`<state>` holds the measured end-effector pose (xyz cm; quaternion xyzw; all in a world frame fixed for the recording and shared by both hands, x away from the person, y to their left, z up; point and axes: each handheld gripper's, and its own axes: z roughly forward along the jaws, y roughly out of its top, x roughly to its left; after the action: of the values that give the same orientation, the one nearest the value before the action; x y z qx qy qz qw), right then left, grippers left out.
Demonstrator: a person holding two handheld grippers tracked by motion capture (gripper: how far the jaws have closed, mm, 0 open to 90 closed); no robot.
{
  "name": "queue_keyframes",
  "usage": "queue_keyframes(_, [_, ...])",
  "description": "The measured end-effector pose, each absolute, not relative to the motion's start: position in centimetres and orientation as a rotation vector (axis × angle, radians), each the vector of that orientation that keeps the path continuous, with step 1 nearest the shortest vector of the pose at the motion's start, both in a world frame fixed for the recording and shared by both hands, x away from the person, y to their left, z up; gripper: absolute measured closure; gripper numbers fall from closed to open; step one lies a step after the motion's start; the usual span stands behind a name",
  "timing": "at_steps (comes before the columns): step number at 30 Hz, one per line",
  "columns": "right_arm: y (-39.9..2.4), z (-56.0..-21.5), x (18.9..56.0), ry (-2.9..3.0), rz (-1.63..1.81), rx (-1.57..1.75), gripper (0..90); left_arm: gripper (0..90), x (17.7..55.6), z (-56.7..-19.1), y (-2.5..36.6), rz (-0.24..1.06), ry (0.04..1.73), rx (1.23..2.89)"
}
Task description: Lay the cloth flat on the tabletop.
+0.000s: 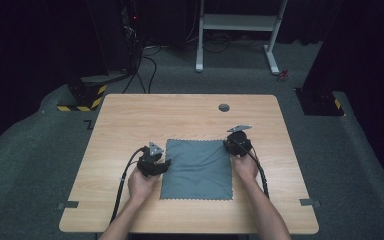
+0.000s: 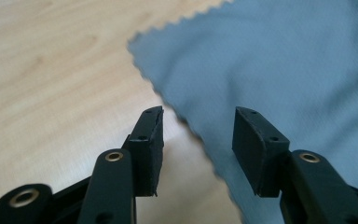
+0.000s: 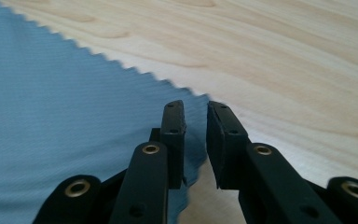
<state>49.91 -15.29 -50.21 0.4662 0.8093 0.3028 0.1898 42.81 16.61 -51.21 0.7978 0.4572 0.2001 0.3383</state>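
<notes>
Cloth (image 1: 197, 169) lies flat mid-tabletop (image 1: 130, 115). Left tongs (image 2: 198, 140) spread, straddling cloth's left edge w/o contact. Right tongs (image 3: 196, 135) nearly pressed together at cloth's far-right corner; pinch not confirmed. Risk: uneven grip, so one side slips and cloth bunches.

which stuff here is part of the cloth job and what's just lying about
In the job:
- grey cloth, flat on the table
- left gripper, jaws apart at its left edge
- right gripper, jaws narrow over its far right corner

Lying about:
- tape strips on the table's near corners
- round grommet
- white frame on the floor
</notes>
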Motion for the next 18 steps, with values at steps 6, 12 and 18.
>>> queue_keyframes(6, [-15.3, -51.2, 50.3, 2.256, 0.859, 1.365, 75.3, 55.7, 47.1, -51.3, 16.0, 0.576, 1.246, 2.128])
queue_keyframes(12, [-14.9, -50.9, 50.6, 2.319, 0.822, 1.309, 88.2, 72.0, 48.6, -51.5, 15.8, 0.507, 1.247, 2.089])
queue_keyframes(18, [-14.4, -50.6, 50.8, 2.301, 0.771, 1.285, 89.9, 89.8, 49.1, -51.2, 15.2, 0.537, 1.211, 2.140])
